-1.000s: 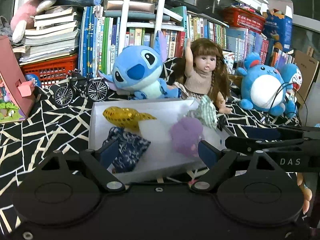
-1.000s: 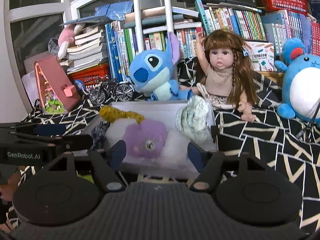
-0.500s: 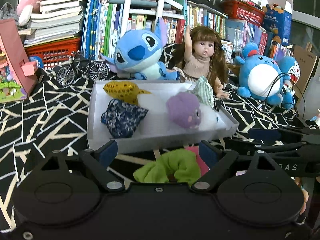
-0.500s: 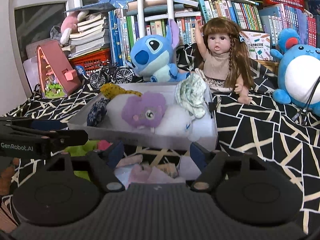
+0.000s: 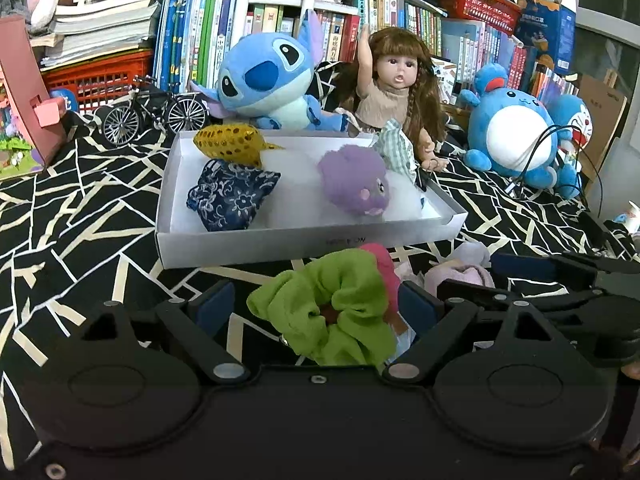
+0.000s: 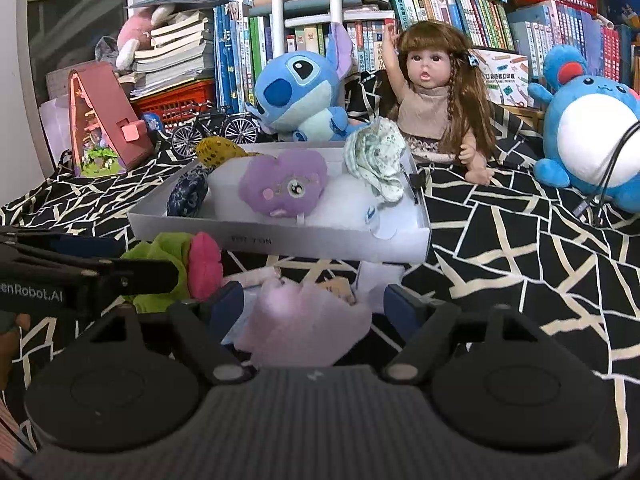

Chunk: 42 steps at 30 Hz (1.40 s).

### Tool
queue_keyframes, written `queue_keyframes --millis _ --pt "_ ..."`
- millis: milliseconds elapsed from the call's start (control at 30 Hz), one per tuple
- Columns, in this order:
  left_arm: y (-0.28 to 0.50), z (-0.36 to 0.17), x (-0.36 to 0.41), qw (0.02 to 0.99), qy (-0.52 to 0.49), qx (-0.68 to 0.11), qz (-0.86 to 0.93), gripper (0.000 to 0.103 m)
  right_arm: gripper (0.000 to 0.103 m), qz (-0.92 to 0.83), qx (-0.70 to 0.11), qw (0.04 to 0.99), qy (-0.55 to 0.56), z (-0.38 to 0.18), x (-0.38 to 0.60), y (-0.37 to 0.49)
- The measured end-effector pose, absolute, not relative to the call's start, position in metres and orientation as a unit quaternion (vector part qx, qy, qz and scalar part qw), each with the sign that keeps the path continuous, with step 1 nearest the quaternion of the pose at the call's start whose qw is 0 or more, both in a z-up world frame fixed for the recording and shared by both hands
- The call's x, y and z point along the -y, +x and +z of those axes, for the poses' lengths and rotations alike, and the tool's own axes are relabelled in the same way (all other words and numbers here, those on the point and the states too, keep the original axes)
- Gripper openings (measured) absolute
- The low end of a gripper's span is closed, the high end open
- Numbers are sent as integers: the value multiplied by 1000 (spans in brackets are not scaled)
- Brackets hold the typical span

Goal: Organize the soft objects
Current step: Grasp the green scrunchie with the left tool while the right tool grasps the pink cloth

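A white tray (image 5: 280,244) holds a yellow pouch (image 5: 230,144), a navy flowered pouch (image 5: 228,196), a purple plush (image 5: 356,186) and a green checked cloth (image 5: 394,148). In front of the tray lie a green scrunchie (image 5: 332,308), a pink soft piece (image 5: 384,264) and a pale pink cloth (image 6: 304,320). My left gripper (image 5: 316,308) is open, its fingers either side of the green scrunchie. My right gripper (image 6: 314,304) is open, its fingers either side of the pale pink cloth. The tray (image 6: 320,240) and purple plush (image 6: 284,186) also show in the right wrist view.
Behind the tray sit a blue Stitch plush (image 5: 268,80), a doll (image 5: 396,88) and a round blue plush (image 5: 516,128). A model bicycle (image 5: 156,112) and a red house-shaped box (image 5: 24,92) stand at the left. Bookshelves fill the back. A black-and-cream patterned cloth (image 5: 80,216) covers the surface.
Both grippers have pulled back and down from over the tray. The green scrunchie and the pale pink cloth have come into view between their open fingers.
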<state>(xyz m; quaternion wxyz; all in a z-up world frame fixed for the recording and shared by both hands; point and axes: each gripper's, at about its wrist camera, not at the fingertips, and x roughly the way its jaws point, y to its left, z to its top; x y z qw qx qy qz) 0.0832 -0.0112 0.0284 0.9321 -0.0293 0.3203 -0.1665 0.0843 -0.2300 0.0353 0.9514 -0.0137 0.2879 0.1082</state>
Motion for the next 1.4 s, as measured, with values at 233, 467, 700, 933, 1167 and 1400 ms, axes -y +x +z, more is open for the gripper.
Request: queue_keyframes --millis 233,467,700,933,1167,1400 --pt "85 24 14 930 -29 -325 -167 88 87 103 -295 950 -21 26 229 79" --pt "88 20 16 928 -33 -331 -165 88 87 103 -300 948 -8 23 231 80" --pt "90 18 18 925 -46 -336 -171 84 87 108 -306 946 0 21 230 83" --pt "93 14 15 915 -72 -350 -186 57 87 117 -311 943 4 20 227 85" --pt "87 22 16 925 -51 -331 -182 38 71 120 -312 942 19 25 232 82" --pt "87 27 10 927 -56 -326 -175 31 56 118 -320 940 27 30 237 76"
